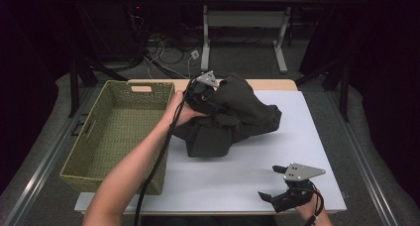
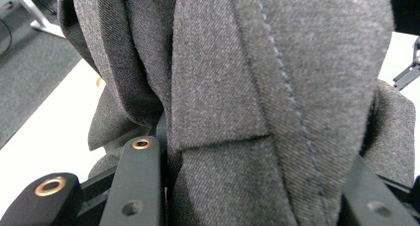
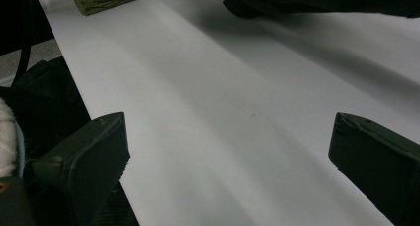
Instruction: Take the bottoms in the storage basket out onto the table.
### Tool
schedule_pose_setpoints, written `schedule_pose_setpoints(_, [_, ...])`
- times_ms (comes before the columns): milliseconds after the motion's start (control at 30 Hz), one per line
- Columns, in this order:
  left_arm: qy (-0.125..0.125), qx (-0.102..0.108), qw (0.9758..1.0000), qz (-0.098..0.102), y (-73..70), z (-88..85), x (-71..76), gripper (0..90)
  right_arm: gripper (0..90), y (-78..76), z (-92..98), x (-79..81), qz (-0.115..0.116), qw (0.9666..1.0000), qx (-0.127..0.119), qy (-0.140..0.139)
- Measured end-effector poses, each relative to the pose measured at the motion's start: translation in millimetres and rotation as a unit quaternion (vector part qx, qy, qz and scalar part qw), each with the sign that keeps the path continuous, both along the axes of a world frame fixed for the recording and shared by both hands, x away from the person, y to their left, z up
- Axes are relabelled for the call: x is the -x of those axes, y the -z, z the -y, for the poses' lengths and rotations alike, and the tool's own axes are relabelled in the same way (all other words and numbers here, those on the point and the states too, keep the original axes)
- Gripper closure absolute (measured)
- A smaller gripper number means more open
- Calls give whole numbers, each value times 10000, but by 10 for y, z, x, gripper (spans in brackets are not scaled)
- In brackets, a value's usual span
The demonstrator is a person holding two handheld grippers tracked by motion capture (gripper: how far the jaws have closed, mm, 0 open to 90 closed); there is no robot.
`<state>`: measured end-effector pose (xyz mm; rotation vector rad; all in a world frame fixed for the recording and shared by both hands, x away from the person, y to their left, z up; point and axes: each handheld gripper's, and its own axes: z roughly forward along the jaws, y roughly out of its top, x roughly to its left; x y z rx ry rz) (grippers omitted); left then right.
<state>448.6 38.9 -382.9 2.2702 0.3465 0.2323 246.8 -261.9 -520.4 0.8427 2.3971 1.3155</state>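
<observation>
**Left jaws buried in the cloth, basket just to the left**

The left gripper (image 1: 202, 89) has its jaws pressed into a thick fold of the dark grey garment (image 1: 233, 117); in the left gripper view the stitched seam of the garment (image 2: 277, 97) runs up between the two black jaws, which sit fairly wide apart with cloth packed between them — it looks like a hold, though how tightly they pinch I cannot tell. The right gripper (image 1: 278, 186) rests near the table's near right corner with its jaws spread wide and nothing between them; in the right gripper view bare white surface lies between them.

The garment is bunched in a heap at the middle-far part of the table, its longer spread running left to right, and the left hand (image 1: 181, 109) is right at its left end. The woven basket (image 1: 119, 132) stands empty just beside that end, open side up — so the left arm is much the nearer to both, and any carry would go leftward.

The white table top (image 1: 297, 151) is smooth. Beyond it are grey carpet, cables and another desk's legs in a dim room.
</observation>
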Motion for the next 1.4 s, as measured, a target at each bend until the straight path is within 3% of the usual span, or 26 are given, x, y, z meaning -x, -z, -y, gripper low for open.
schedule_pose_setpoints(600, [-156, -412, 9986, -296, 349, -28, -61, 570, 17, 4, -3, -3, 4, 10000, -23, -9])
schedule_pose_setpoints(767, [-227, -428, 9981, -368, 417, -42, -84, 568, 17, 1, 0, -2, 0, 10000, 7, -25])
schedule_pose_setpoints(1167, [-340, -932, 9941, -442, 639, -32, -119, 539, 18, 1, -1, -2, 8, 10000, 19, -56])
schedule_pose_setpoints(1400, [-404, -981, 9929, -541, 710, -21, -132, 522, 18, 3, -1, -3, 17, 10000, 23, -28])
